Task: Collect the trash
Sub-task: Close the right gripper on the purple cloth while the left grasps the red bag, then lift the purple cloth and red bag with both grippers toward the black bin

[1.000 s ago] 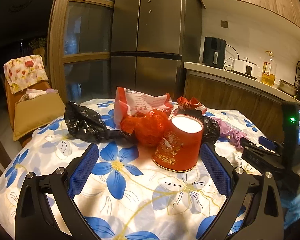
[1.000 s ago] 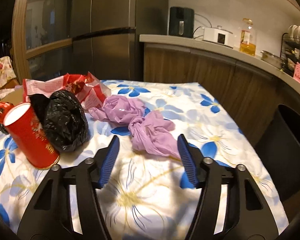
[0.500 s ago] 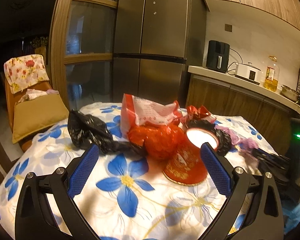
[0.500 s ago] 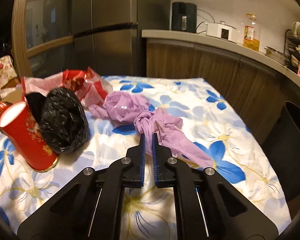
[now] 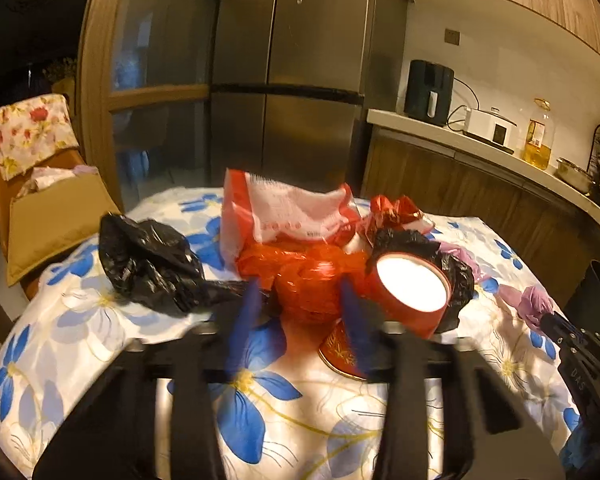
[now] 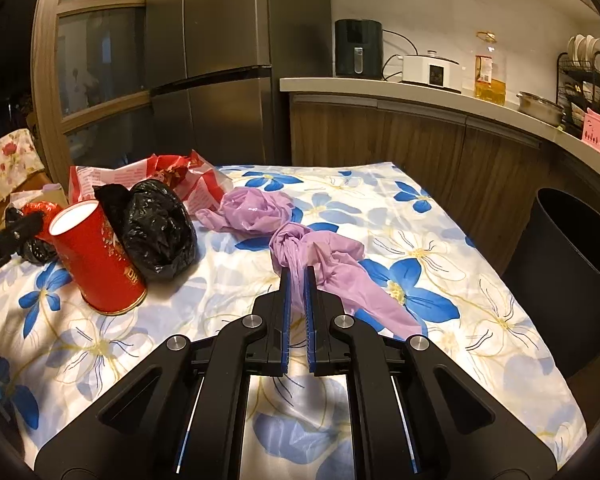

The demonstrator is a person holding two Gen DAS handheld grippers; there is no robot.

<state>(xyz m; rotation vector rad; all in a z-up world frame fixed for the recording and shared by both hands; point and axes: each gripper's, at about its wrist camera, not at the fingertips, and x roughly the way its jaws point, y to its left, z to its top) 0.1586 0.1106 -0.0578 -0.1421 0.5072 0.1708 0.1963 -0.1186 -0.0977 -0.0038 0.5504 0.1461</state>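
Note:
My left gripper (image 5: 300, 300) is blurred, its jaws closing around a crumpled red plastic bag (image 5: 312, 280) that sits between the blue pads; a thin gap still shows on the left side. A red paper cup (image 5: 404, 292) leans just right of it. My right gripper (image 6: 298, 270) is shut on the tail of a purple plastic bag (image 6: 332, 256), which stretches across the floral tablecloth (image 6: 400, 216). A second purple bag (image 6: 256, 208), a black bag (image 6: 160, 232) and the red cup (image 6: 96, 256) lie to its left.
Another black bag (image 5: 148, 264) and a red-and-white wrapper (image 5: 288, 208) crowd the red bag. A dark round bin (image 6: 572, 280) stands off the table's right edge. A kitchen counter (image 6: 420, 92) with appliances runs behind; a chair (image 5: 40, 208) stands far left.
The left jaws went from wide open to partly closed around the red bag after moving in toward it. The right jaws shut on the purple bag's tail and drew it out longer.

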